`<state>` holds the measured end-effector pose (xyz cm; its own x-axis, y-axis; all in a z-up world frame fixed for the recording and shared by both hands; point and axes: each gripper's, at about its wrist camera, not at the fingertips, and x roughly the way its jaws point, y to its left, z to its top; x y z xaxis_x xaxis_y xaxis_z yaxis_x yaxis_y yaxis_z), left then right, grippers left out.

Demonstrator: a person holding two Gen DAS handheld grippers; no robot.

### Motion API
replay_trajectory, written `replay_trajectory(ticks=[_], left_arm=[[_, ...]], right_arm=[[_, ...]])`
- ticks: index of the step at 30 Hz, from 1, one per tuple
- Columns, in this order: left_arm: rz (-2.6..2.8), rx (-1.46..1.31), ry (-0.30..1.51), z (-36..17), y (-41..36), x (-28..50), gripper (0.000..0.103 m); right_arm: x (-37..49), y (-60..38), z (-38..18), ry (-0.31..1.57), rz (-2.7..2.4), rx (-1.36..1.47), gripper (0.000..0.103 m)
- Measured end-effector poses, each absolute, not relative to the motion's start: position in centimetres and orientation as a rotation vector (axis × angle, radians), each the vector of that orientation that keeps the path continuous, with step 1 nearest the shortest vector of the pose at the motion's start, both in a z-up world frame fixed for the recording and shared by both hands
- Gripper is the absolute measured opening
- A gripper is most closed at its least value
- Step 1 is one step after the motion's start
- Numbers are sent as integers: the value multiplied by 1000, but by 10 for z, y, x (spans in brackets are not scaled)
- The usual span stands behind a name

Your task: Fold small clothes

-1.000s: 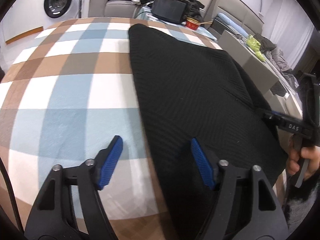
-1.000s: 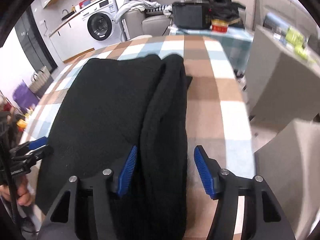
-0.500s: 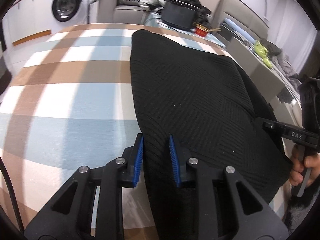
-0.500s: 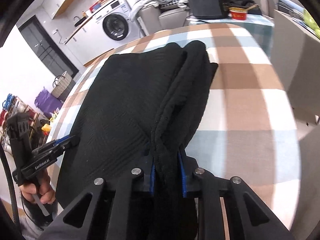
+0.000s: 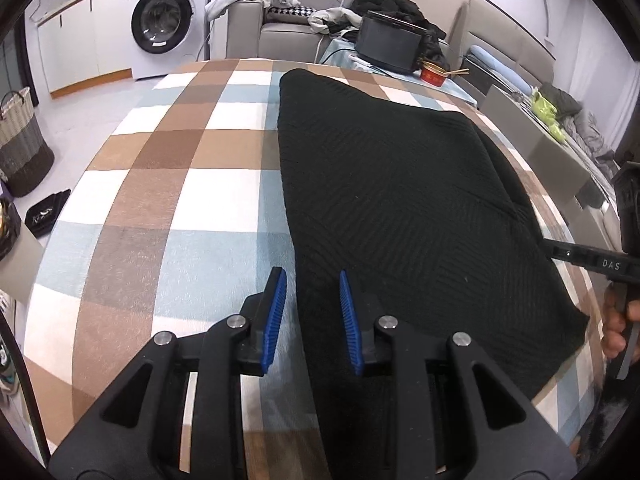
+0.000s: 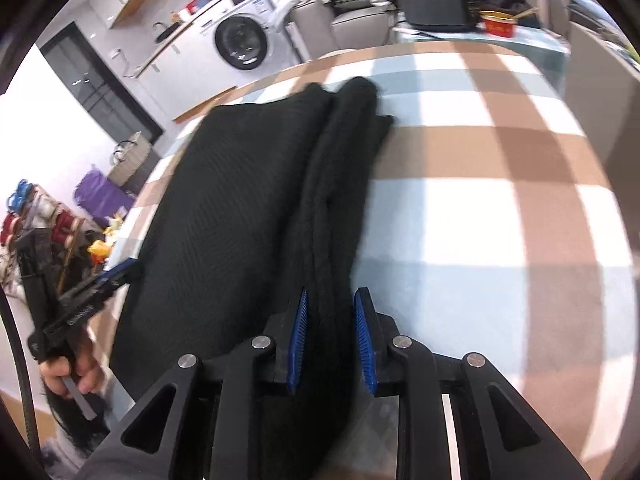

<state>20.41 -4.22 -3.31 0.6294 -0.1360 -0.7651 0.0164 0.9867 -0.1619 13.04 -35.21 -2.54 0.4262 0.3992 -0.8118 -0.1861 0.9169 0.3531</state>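
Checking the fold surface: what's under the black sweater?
The black sweater lies on a plaid cloth of brown, blue and white squares, which shows all around it. Whatever lies directly beneath the sweater is covered and cannot be seen.

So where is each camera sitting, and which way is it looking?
Left wrist: sits on the left tool, looking forward over the black sweater on the checked cloth; the person's right hand shows.
Right wrist: sits on the right tool, looking along the sweater's folded edge; the left hand shows.
Both see: the sweater, the washing machine and the red bowl.
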Motion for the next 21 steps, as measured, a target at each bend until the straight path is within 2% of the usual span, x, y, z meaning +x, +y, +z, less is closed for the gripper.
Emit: replay_trajectory(ticks=[4, 6, 7, 8, 11, 14, 18, 20, 21], left_arm=[[-123, -121, 875, -25, -53, 187, 25], [-156, -116, 857, -20, -58, 178, 35], [-172, -116, 850, -17, -64, 173, 46], [-183, -117, 840, -15, -66, 168, 53], [-212, -109, 815, -12, -77, 154, 57], [-239, -96, 831, -15, -86, 148, 58], [-254, -103, 867, -25, -91, 143, 59], [-252, -87, 875, -31, -93, 139, 60], [-249, -83, 877, -33, -93, 138, 60]], right_arm=[[109, -355, -15, 1040, 359, 217, 23], [97, -353, -7, 1033, 395, 235, 23], [93, -352, -4, 1028, 408, 246, 23], [87, -351, -1, 1019, 420, 261, 24], [74, -347, 9, 989, 475, 295, 26], [71, -335, 5, 1005, 541, 319, 37], [78, -311, -17, 1071, 595, 305, 38], [78, -299, -21, 1057, 592, 242, 27], [77, -295, -20, 1052, 591, 220, 12]])
